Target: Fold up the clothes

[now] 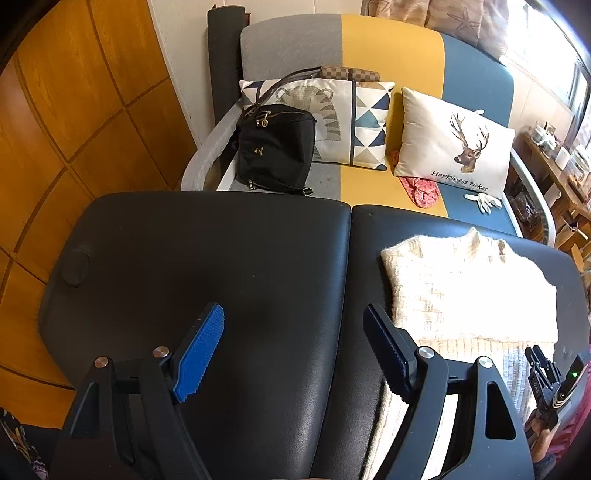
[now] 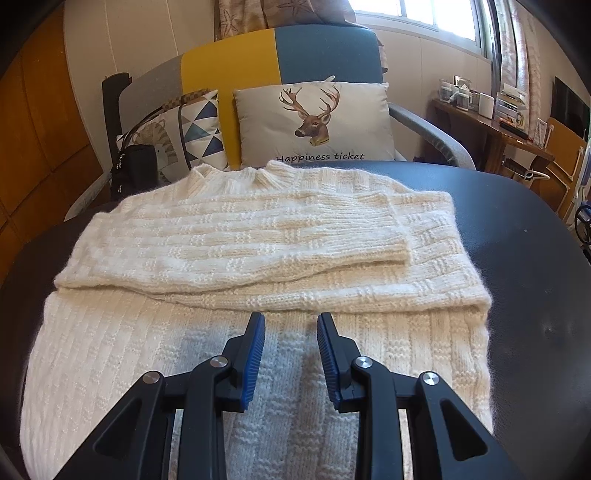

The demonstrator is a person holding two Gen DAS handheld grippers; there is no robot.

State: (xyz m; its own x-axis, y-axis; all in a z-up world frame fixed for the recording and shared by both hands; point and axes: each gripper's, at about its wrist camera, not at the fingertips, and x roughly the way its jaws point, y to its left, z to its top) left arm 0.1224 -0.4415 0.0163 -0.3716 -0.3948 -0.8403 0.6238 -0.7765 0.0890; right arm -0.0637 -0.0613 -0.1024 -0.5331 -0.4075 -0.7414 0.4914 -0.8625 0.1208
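Nearest the lens, the left hand-held gripper (image 1: pixel 291 347) is held wide apart and empty over the bare black desk (image 1: pixel 207 258). To its right, the cream sweater (image 2: pixel 255 236) is laid partly folded. Above the sweater's lower part, the right hand-held gripper (image 2: pixel 290 360) is kept narrowly parted, gripping nothing.

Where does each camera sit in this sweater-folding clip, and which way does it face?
Left wrist: on the left gripper, looking down over the bare black padded table toward the sofa; its open fingers show, and the right gripper at the right edge.
Right wrist: on the right gripper, low over the cream knit sweater, facing the sofa and window; its part-open fingers show, empty.
Shared: sweater, table, deer cushion, triangle-print cushion, black bag.
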